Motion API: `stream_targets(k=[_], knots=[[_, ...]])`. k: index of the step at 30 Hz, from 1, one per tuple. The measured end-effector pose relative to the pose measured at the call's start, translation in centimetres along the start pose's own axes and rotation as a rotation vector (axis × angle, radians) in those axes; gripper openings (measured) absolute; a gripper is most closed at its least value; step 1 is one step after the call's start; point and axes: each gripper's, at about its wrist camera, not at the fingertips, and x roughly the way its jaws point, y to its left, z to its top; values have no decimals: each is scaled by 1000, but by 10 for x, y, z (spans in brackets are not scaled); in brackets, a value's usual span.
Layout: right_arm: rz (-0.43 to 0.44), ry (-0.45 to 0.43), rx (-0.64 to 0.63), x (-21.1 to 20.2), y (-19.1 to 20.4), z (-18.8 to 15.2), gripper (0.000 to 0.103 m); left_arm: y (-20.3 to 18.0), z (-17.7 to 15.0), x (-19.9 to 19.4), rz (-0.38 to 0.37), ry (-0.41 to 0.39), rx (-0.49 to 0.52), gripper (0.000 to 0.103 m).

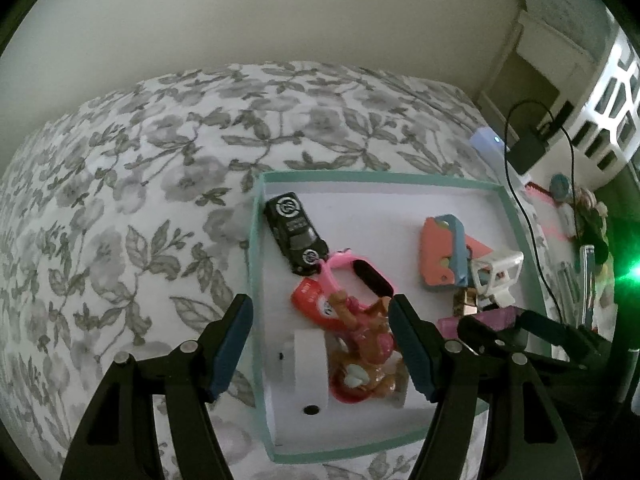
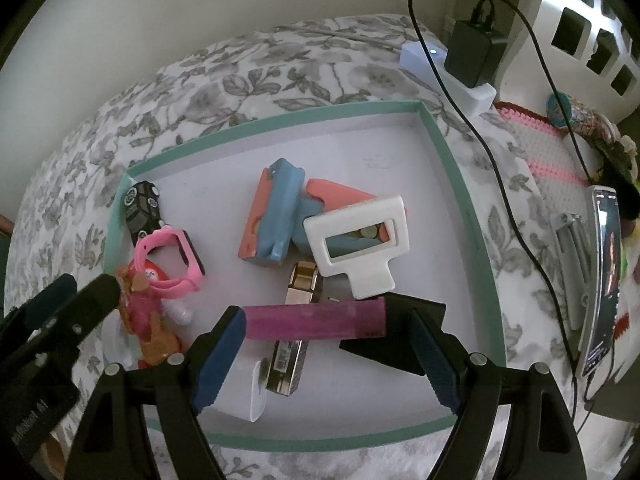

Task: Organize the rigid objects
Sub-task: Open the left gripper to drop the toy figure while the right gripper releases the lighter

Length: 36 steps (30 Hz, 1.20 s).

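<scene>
One purple tube (image 2: 316, 322) spans right hand-held gripper (image 2: 328, 356)

Both views dim, flat indoor light, greyish cast, noticeable grain. Strong fisheye: dark vignette at all corners, floral bedspread (image 1: 132, 184) bulges into a dome. Left wrist view: green lens flare (image 1: 630, 272) at right edge, streaking outward. Toys at lower centre slightly smeared; frame edges soft. Right wrist view: lit phone screen (image 2: 606, 264) at right, white wall upper left evenly lit. Shadows faint, soft-edged inside the teal-rimmed box (image 2: 460, 184).
</scene>
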Motion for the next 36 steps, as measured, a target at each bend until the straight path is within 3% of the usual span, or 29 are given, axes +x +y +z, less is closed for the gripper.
stream_targets(k=[5, 9, 12, 13, 14, 16, 24, 36], knots=[[-8, -3, 3, 0, -1, 0, 89, 13, 3, -6, 29, -24, -49, 72], [-16, -15, 1, -1, 0, 1, 99, 23, 4, -6, 62, -25, -77, 72], [-16, -20, -5, -1, 1, 1, 99, 30, 4, -2, 88, -15, -97, 72], [-16, -23, -7, -1, 2, 1, 99, 32, 4, -1, 98, -12, -102, 76], [-17, -26, -9, -1, 2, 1, 100, 34, 3, 1, 114, -6, -109, 92], [-18, -35, -14, -1, 3, 1, 103, 39, 3, 2, 132, -8, -125, 100], [-13, -81, 6, -7, 1, 3, 103, 62, 2, 8, 190, 4, -201, 100], [-10, -94, -15, -8, 9, 3, 103, 80, 0, 10, 191, 3, -267, 100]])
